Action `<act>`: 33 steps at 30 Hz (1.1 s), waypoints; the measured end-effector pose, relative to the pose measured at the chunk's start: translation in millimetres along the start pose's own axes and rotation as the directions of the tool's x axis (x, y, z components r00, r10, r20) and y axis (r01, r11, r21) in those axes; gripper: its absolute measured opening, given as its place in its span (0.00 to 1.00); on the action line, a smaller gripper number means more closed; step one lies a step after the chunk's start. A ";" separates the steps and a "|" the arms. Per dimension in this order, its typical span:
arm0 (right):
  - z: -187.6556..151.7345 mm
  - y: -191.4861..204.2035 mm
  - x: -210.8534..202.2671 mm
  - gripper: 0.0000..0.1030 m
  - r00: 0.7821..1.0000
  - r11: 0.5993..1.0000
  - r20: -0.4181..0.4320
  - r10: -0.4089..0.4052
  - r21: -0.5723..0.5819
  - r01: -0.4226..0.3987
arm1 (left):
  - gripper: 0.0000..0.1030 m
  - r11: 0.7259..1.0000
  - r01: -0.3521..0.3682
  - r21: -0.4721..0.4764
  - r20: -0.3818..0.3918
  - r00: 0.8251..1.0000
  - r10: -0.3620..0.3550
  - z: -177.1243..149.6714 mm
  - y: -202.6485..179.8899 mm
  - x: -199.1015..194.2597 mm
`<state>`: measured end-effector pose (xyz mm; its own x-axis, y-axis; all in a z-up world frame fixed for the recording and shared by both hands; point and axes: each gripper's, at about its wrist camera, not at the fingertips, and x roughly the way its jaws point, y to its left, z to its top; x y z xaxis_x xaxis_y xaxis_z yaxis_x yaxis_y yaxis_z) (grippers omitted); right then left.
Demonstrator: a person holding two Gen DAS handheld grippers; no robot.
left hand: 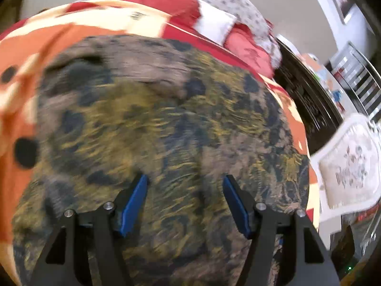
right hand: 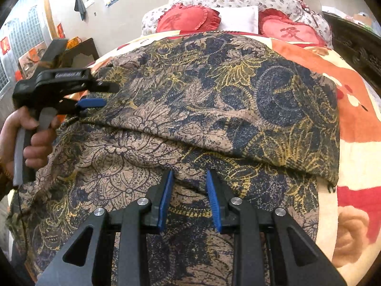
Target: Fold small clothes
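A brown, navy and yellow floral garment [right hand: 190, 95] lies spread on an orange and red blanket [right hand: 357, 124], with one layer lapped over another along a slanting edge. My right gripper [right hand: 189, 172] hovers low over the near part, jaws partly apart, flat cloth showing between the blue pads [right hand: 164, 197]. My left gripper [right hand: 110, 94], held by a hand [right hand: 35, 131], sits at the garment's left edge with its jaws apart. The left wrist view is blurred: the left gripper [left hand: 185, 177] stands open over the garment [left hand: 166, 119], nothing between its pads.
Two red heart cushions [right hand: 188, 19] [right hand: 290, 32] and a white pillow [right hand: 238, 17] lie at the head of the bed. Dark carved furniture [right hand: 357, 47] stands along the right side. A white-framed seat [left hand: 350, 164] is beside the bed.
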<state>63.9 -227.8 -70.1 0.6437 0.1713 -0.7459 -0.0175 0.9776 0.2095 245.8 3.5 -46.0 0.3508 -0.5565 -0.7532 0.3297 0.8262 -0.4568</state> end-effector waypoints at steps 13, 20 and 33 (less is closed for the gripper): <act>0.6 -0.5 0.2 0.29 1.000 1.000 0.000 -0.006 -0.005 0.006 | 0.50 0.977 0.193 0.092 -0.083 0.979 -0.185 -17.2 -24.4 8.3; 0.3 0.6 0.5 0.29 1.000 1.000 -0.001 -0.012 -0.011 0.012 | 0.50 0.980 0.184 0.079 -0.085 0.981 -0.177 -9.4 -26.6 17.4; -0.5 3.7 2.2 0.30 1.000 0.999 -0.001 -0.026 -0.022 0.026 | 0.03 0.998 0.054 0.024 0.117 0.991 -0.057 16.4 17.5 -63.6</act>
<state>64.9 -223.8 -71.3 0.6430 0.1459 -0.7518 -0.0172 0.9842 0.1762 243.6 51.9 1.7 0.4318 -0.6090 -0.6654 0.3689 0.7924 -0.4858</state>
